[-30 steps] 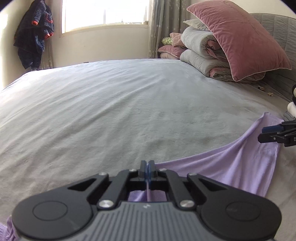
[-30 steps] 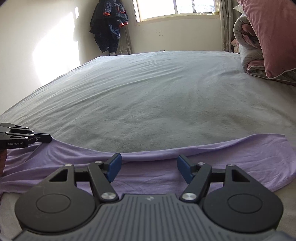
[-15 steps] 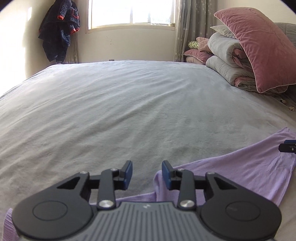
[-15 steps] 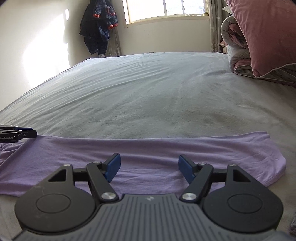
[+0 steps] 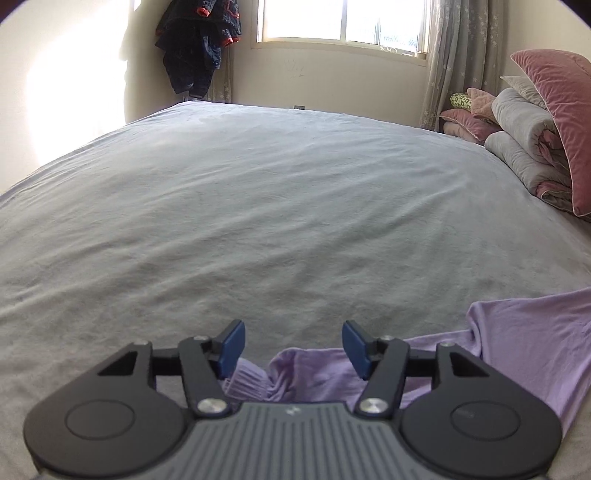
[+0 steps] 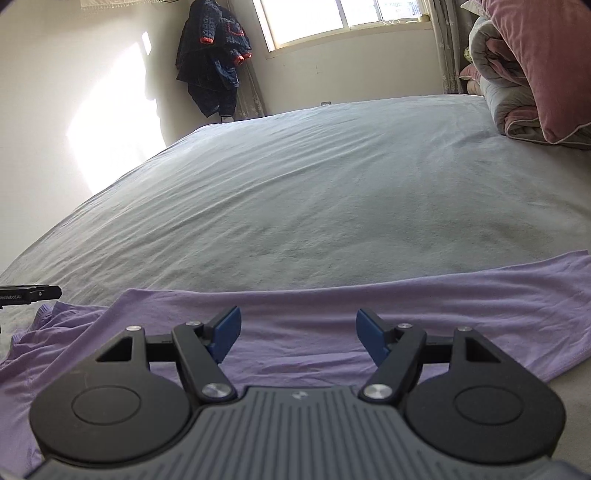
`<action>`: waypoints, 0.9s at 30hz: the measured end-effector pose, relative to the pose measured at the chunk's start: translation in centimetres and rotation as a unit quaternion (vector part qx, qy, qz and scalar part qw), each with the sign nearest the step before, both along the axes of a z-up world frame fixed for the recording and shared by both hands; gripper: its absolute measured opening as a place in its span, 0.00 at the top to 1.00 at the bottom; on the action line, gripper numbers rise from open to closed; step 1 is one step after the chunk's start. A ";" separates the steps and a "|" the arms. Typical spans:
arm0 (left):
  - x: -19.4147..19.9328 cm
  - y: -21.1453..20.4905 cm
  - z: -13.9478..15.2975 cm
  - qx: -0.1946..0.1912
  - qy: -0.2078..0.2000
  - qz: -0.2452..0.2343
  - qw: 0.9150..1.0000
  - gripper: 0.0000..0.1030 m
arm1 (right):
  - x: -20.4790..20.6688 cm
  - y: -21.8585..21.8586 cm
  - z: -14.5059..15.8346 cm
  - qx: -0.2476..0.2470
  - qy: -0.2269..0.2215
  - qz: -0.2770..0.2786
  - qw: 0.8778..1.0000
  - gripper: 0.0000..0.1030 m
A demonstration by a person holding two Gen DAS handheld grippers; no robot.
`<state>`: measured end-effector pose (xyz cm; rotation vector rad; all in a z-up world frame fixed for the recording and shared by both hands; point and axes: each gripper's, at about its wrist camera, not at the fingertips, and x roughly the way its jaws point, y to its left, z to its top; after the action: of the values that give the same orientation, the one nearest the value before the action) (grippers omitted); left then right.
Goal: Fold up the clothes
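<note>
A lilac garment (image 6: 332,317) lies flat along the near edge of the grey bed (image 6: 314,192). In the left wrist view its bunched end with a ribbed cuff (image 5: 245,380) lies under my left gripper (image 5: 293,349), whose jaws are opening with no cloth pressed between the blue pads. The rest of the lilac garment (image 5: 532,343) stretches off to the right. My right gripper (image 6: 297,334) hovers open above the middle of the garment, holding nothing. The left gripper's fingertip (image 6: 40,293) shows at the left edge of the right wrist view.
Folded quilts and a pink pillow (image 5: 554,122) are stacked at the bed's far right. A dark jacket (image 5: 197,40) hangs in the corner beside the window (image 5: 340,20). The grey sheet (image 5: 258,206) spreads wide beyond the garment.
My left gripper let go of the lilac cloth, opened wide and swung left, leaving that end bunched. The garment dropped flat on the bed. My right gripper stayed open and shifted slightly.
</note>
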<state>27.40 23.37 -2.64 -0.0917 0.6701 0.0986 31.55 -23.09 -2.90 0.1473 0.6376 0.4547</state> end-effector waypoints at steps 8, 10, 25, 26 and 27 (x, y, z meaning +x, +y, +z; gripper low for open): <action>-0.3 6.0 -1.7 -0.112 0.015 -0.002 0.994 0.44 | 0.0 11.1 3.1 0.017 -0.045 0.134 0.990 0.42; -0.1 6.3 -2.4 -0.135 0.013 -0.014 0.991 0.46 | 0.4 14.3 3.1 -0.003 -0.055 0.174 0.983 0.50; -1.2 8.0 -3.5 -0.172 -0.048 0.004 0.984 0.96 | 1.5 24.4 -1.5 -0.128 -0.040 0.246 0.960 0.98; -1.6 8.1 -3.1 -0.167 -0.061 0.015 0.984 0.96 | 1.3 24.7 -1.2 -0.129 -0.054 0.237 0.961 0.98; -1.8 8.2 -2.9 -0.157 -0.070 0.027 0.985 0.96 | 1.3 25.0 -0.8 -0.125 -0.067 0.228 0.963 0.98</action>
<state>25.65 31.61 -5.58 -0.4168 0.5384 0.0379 32.86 1.90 -3.73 -0.2769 0.5889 0.8156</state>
